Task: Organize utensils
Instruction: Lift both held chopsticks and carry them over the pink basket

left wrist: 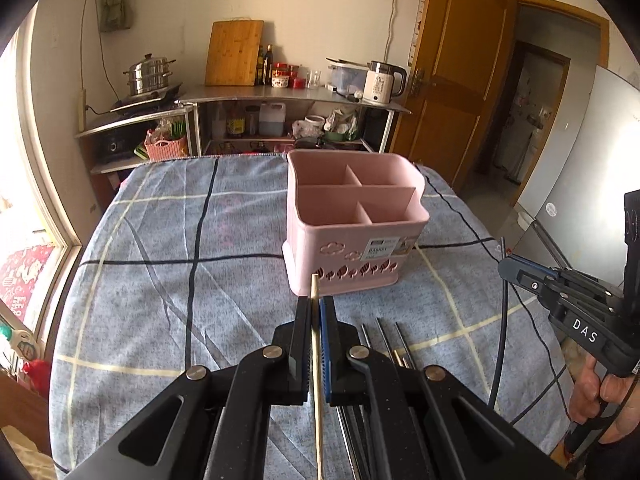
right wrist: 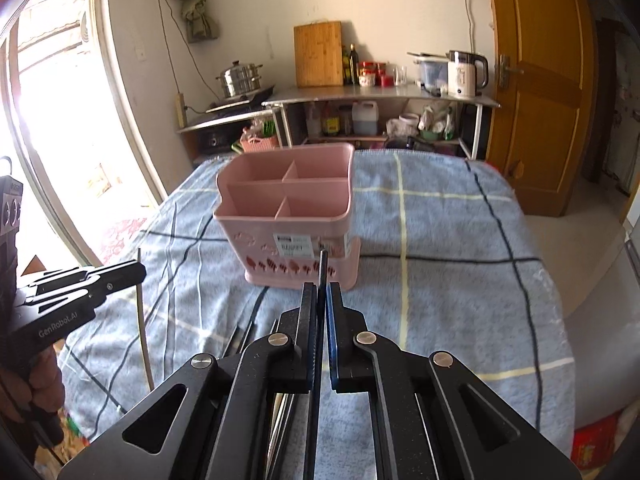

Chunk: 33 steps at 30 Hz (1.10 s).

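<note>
A pink utensil basket (left wrist: pixel 352 220) with several compartments, which look bare, stands on the blue checked cloth; it also shows in the right wrist view (right wrist: pixel 292 220). My left gripper (left wrist: pixel 317 300) is shut on a pale wooden chopstick (left wrist: pixel 316 360) that sticks up just in front of the basket. My right gripper (right wrist: pixel 321 286) is shut on a dark chopstick (right wrist: pixel 320 320), also held just short of the basket. Several more chopsticks (left wrist: pixel 386 340) lie on the cloth below the left gripper.
The blue checked cloth (left wrist: pixel 180 240) covers the table. The right gripper appears at the right of the left wrist view (left wrist: pixel 508 270), the left gripper at the left of the right wrist view (right wrist: pixel 138 270). A steel counter (left wrist: pixel 280 94) with kettle and pots stands behind.
</note>
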Each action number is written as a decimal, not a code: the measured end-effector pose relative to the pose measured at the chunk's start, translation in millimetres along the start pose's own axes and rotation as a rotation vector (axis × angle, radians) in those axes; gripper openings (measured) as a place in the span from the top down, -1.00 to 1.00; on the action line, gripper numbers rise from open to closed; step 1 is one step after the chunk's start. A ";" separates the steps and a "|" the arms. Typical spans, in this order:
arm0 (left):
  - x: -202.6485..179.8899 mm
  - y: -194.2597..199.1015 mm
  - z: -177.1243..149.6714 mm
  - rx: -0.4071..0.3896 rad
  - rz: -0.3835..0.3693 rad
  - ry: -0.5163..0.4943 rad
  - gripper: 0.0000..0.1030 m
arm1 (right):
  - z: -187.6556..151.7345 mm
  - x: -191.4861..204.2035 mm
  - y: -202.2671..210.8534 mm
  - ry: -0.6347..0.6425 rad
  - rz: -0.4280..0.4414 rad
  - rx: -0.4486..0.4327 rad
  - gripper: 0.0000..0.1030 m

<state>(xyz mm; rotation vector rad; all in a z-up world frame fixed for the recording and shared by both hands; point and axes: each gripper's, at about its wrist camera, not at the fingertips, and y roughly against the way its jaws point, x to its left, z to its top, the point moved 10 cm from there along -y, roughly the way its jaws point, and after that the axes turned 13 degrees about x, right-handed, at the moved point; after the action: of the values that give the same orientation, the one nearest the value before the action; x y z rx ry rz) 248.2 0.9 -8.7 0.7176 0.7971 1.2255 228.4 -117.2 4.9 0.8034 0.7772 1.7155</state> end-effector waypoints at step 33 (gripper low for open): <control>0.5 46.4 32.9 -0.060 -0.044 -0.005 0.92 | 36.9 -5.1 70.8 0.020 -0.021 -0.150 0.92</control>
<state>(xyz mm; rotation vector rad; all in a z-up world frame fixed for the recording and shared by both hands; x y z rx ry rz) 251.6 8.8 47.4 0.6508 0.7647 1.2023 222.4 -135.4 82.5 0.6743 0.6598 1.7433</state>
